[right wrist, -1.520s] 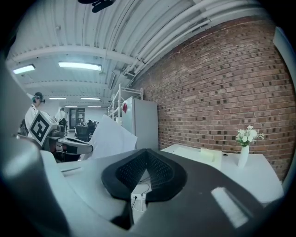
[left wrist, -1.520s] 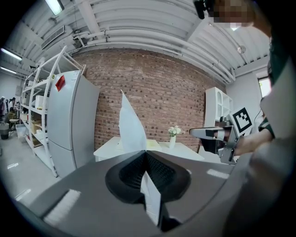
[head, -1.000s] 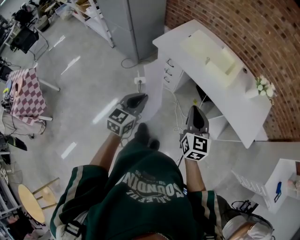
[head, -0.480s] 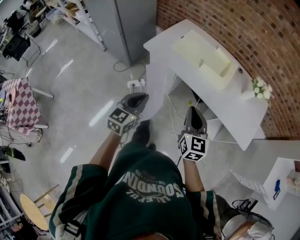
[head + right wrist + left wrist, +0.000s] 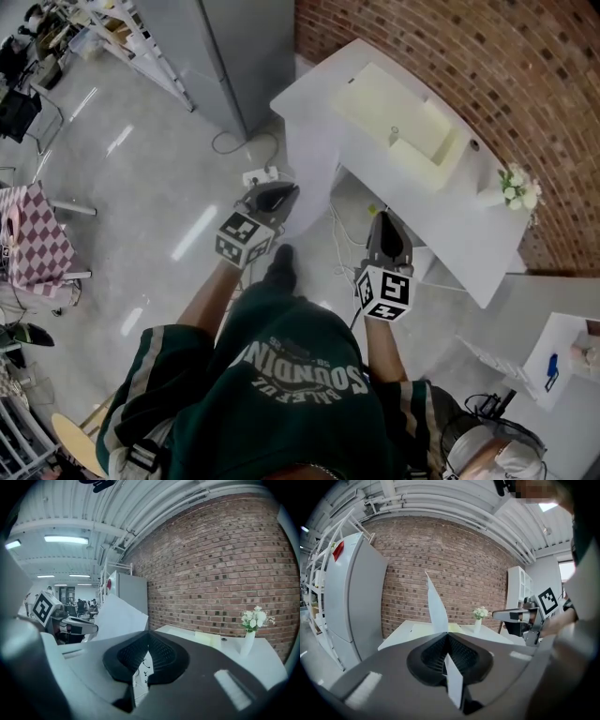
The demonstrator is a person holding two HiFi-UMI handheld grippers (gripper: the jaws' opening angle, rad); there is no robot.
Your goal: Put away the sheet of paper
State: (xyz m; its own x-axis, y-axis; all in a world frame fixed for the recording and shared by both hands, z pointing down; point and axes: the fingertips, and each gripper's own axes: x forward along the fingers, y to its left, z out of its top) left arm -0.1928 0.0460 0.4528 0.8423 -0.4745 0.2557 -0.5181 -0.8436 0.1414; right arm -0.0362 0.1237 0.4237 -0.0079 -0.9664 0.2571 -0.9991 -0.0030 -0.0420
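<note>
sheet of paper [image 5: 314, 173]: lower edge hidden behind left gripper [image 5: 273, 196]
checkered table [image 5: 37, 246]: cut off, 9 o'clock
wooden stool [image 5: 73, 441]: cut off, 7 o'clock
blue item [image 5: 550, 366]: too small to identify, 4 o'clock

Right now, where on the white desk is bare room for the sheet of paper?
Free on the white desk: the front strip between the pale yellow box and the near edge, and the left corner. Tighter: the right end, beside the white flower vase.
</note>
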